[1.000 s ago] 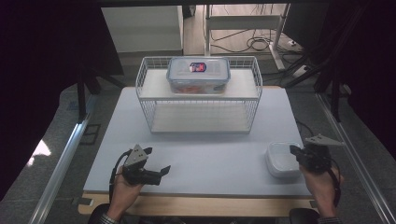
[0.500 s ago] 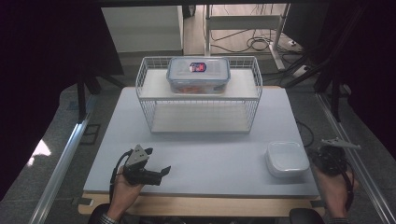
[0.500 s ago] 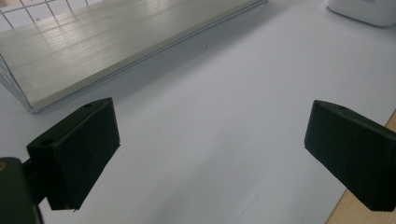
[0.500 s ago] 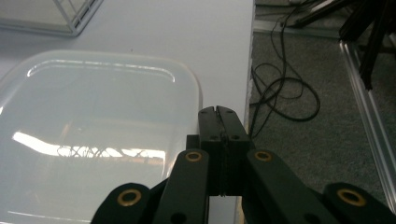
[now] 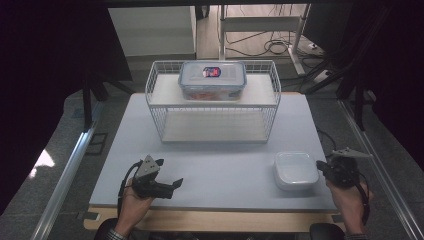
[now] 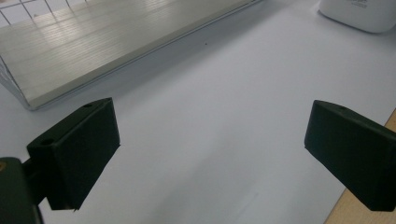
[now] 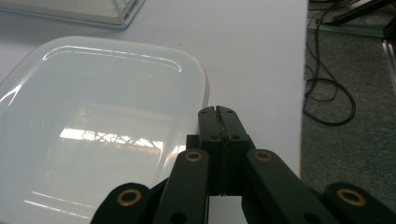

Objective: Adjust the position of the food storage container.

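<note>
High view — right gripper drawn back off white container, fingers clenched; left gripper released

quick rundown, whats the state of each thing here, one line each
left gripper: open, nothing between its jaws, low over the table
right gripper: shut, empty, just beside the white container's corner
white container: lid on, flat on the table near the right gripper
clear lidded box: closed, on the rack's top shelf
wire rack: upright, lower shelf bare
table: white top
</note>
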`<state>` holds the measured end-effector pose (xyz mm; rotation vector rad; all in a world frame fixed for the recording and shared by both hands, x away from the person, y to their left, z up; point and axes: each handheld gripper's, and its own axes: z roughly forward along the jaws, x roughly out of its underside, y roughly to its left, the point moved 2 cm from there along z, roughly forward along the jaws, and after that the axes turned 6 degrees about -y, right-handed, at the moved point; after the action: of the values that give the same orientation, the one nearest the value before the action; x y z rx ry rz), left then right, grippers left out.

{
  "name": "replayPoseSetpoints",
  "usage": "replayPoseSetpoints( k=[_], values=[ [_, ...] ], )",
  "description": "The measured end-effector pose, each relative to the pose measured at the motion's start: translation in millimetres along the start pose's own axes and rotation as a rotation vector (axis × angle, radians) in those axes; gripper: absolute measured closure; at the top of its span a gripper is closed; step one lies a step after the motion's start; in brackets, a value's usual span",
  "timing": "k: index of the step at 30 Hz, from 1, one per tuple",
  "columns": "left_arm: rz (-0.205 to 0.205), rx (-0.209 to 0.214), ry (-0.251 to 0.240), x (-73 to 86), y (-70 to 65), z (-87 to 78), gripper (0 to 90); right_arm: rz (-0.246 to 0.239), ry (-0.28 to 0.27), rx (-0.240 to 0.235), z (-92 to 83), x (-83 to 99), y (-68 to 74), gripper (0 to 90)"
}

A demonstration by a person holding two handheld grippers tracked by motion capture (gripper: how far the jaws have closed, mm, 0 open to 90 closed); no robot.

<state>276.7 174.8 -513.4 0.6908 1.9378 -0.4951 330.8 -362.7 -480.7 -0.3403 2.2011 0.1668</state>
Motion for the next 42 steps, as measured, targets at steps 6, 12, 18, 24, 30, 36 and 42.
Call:
replayPoseSetpoints(
  k=[6,12,18,24,30,36,42],
  values=[
    [0.000,0.000,0.003,0.2,-0.3,0.5,3.0,-0.023,0.010,-0.065,2.5,-0.9,15.5,89.9],
    [0.000,0.002,0.007,0.4,-0.4,0.9,3.0,-0.055,0.025,-0.101,4.5,-1.9,30.5,90.0],
    [-0.003,0.006,0.012,0.8,-0.8,2.1,3.0,-0.064,0.036,-0.165,9.3,-2.5,51.1,90.0],
    [-0.002,0.007,0.019,1.1,-1.3,3.1,3.0,-0.070,0.033,-0.211,14.9,-4.4,65.5,90.0],
    [0.000,0.009,0.028,1.4,-2.1,4.8,3.0,-0.067,0.037,-0.267,22.9,-7.9,80.6,90.0],
    [-0.007,0.012,0.032,1.8,-2.3,6.1,3.2,-0.086,0.047,-0.313,32.0,-12.7,98.5,90.0],
    [-0.016,0.013,0.035,2.1,-1.2,6.9,3.5,-0.112,0.058,-0.364,41.2,-17.1,117.6,90.0]
  ],
)
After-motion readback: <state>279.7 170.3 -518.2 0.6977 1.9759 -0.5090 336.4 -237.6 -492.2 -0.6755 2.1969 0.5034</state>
